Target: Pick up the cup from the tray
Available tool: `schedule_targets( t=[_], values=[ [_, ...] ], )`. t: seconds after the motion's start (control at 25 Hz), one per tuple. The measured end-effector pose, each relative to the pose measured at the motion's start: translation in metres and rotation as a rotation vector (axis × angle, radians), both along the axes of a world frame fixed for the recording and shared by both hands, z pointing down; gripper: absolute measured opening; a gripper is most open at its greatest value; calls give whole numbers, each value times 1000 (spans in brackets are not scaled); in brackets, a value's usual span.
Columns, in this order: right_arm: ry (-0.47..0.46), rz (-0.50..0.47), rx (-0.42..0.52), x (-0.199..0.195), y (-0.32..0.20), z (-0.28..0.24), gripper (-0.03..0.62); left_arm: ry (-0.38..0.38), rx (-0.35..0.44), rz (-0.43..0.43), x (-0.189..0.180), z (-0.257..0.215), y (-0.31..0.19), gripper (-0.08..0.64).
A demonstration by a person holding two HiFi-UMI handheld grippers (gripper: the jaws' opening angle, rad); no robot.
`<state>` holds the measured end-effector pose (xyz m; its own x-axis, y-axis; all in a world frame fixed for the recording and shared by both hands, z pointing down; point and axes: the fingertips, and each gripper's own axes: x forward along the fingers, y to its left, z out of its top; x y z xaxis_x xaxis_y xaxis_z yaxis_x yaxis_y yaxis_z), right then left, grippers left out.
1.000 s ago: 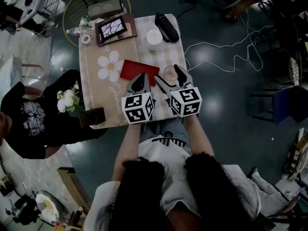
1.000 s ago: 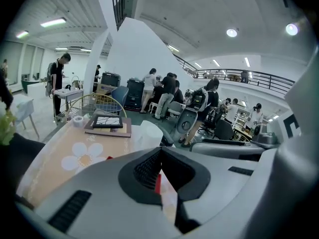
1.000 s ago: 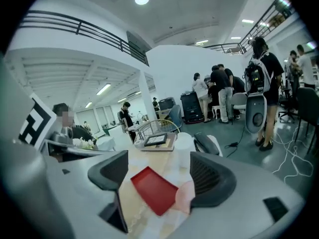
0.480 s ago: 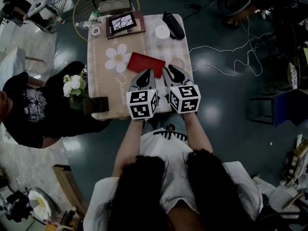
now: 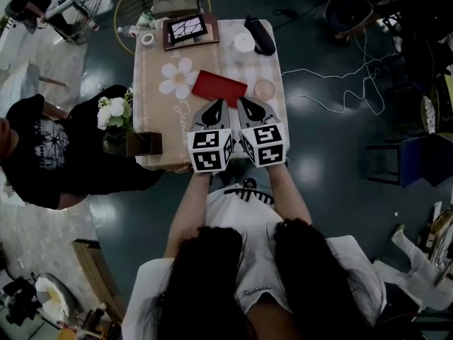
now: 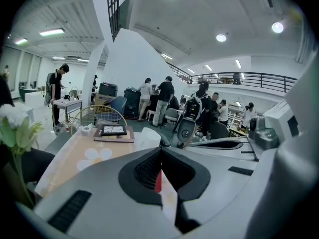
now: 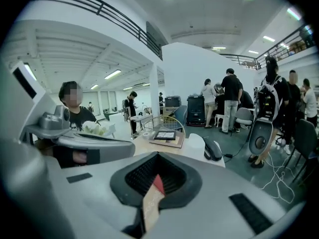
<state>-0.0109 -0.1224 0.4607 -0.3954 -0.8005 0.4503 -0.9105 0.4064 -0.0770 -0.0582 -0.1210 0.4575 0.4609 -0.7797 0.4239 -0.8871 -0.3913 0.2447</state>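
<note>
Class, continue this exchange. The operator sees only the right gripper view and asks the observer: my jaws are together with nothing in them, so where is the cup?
Observer: The cup stands on the table, right of the red tray, ahead of the right gripper.
Operator: Is it on the tray?
Observer: No, beside it; a strip of table shows between them.
Operator: And the left gripper?
Observer: Its jaws are together too, on nothing.

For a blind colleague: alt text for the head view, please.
From above, a person holds the left gripper and right gripper side by side, shut and empty, over the near edge of a table. Beyond them lie a red tray and, beside it, a cup.
</note>
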Motion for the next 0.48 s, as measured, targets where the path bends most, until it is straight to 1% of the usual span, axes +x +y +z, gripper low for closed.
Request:
schedule_targets(
  t=[0.24,0.48],
  values=[
    [40,-10,-10,-7,4,0,8,-6,16,-2,-4,-5,5,8],
    [39,-3,-22,-6,7,2,8,-11,19,8,-1,-3,8,8]
  ],
)
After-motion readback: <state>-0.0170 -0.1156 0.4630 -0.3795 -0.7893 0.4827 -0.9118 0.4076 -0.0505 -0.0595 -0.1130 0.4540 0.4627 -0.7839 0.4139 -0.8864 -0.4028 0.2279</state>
